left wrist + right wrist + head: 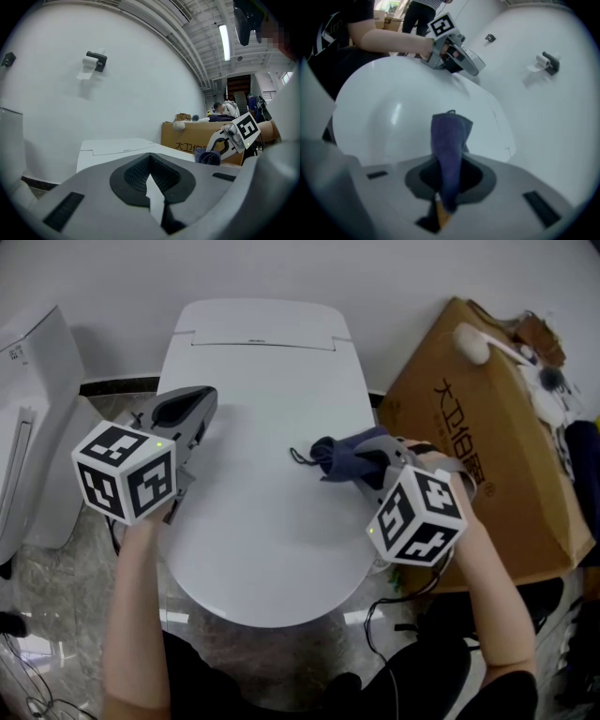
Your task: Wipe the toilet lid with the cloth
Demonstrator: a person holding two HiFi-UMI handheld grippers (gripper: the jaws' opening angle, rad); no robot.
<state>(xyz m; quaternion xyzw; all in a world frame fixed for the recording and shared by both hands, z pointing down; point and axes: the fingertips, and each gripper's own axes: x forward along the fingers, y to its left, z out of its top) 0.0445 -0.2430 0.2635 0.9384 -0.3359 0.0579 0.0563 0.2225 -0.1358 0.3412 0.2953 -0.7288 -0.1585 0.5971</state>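
Note:
The white toilet lid (262, 512) is down and fills the middle of the head view. My right gripper (377, 454) hovers at its right edge, shut on a dark blue cloth (336, 454) that bunches out onto the lid. In the right gripper view the cloth (449, 140) sticks up from between the jaws of that gripper (446, 190), above the lid (389, 110). My left gripper (201, 401) sits over the lid's left edge, shut with nothing in it. The left gripper view looks past that gripper (151, 180) across the lid (117, 146) to the cloth (207, 156).
A large cardboard box (478, 437) with a white brush (472, 343) on top stands right of the toilet. A white unit (28, 418) stands at the left. A toilet roll holder (96, 60) hangs on the wall. Cables (394, 610) lie on the marble floor.

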